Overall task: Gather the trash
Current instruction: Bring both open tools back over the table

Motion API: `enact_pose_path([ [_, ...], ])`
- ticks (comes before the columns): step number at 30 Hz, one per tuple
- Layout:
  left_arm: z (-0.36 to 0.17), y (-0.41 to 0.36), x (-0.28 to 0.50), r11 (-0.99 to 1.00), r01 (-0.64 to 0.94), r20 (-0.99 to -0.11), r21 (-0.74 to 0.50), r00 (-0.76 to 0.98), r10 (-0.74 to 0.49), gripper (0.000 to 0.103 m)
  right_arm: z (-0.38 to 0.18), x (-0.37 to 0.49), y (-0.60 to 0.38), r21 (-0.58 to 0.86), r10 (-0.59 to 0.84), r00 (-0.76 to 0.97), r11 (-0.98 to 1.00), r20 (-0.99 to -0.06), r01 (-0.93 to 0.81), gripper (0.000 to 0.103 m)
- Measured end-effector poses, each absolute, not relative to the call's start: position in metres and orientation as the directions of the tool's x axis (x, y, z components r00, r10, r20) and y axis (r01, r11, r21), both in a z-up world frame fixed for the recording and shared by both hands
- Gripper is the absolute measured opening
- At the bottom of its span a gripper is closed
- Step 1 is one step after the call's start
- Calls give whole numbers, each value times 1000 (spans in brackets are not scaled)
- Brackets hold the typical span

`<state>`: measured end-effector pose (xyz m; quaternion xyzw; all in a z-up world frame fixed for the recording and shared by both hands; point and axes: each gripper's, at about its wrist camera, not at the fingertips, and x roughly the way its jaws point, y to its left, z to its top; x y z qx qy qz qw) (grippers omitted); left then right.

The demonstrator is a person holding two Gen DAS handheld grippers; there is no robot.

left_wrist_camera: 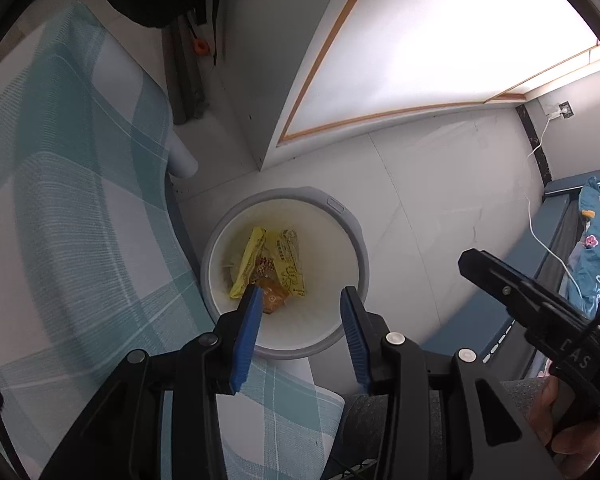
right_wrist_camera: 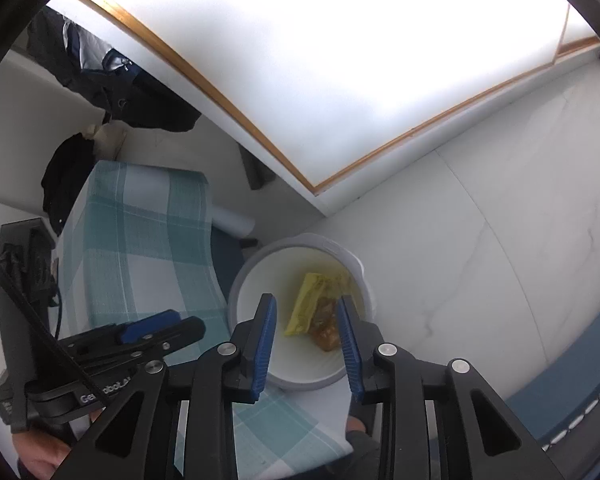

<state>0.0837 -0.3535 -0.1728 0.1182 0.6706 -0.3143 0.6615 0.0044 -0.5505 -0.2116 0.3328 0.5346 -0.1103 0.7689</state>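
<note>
Left gripper [left_wrist_camera: 300, 304] and right gripper [right_wrist_camera: 306, 316]: jaws partly open, empty, above the round white bin with grey rim [left_wrist_camera: 356, 236]. Yellow and orange snack wrappers [left_wrist_camera: 272, 264] lie inside the bin.

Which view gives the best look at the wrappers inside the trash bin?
Left wrist: the yellow wrappers lie spread in the bin, print visible. Right wrist shows the same wrappers, smaller, partly behind a gripper finger.

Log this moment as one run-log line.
stage: drop done | left gripper: open, empty, over bin | right gripper: open, empty, over bin | wrappers: inside bin | checked cloth: beside bin
</note>
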Motion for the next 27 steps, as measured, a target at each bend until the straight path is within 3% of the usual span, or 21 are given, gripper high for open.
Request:
enact_pose_path([
  [2, -162, -350, 83, 775, 575, -960, -261, -70, -272, 39, -211, 3, -548, 391, 184, 405, 759, -896, 521, 32],
  [6, -135, -336, 81, 785, 571, -953, -239, 14, -301, 56, -204, 1, -549, 398, 173, 429, 755, -887, 520, 32],
  [16, -84, -292, 79, 829, 525, -917, -192, 205, -343, 57, -167, 2, -528, 434, 147, 532, 770, -834, 468, 37],
  [21, -53, -256, 77, 867, 475, -883, -152, 329, -335, 72, -139, 5, -503, 409, 100, 598, 817, -795, 407, 44],
  [27, -19, -200, 71, 915, 385, -825, -123, 472, -310, 73, -112, 8, -466, 349, 60, 662, 883, -747, 315, 46],
])
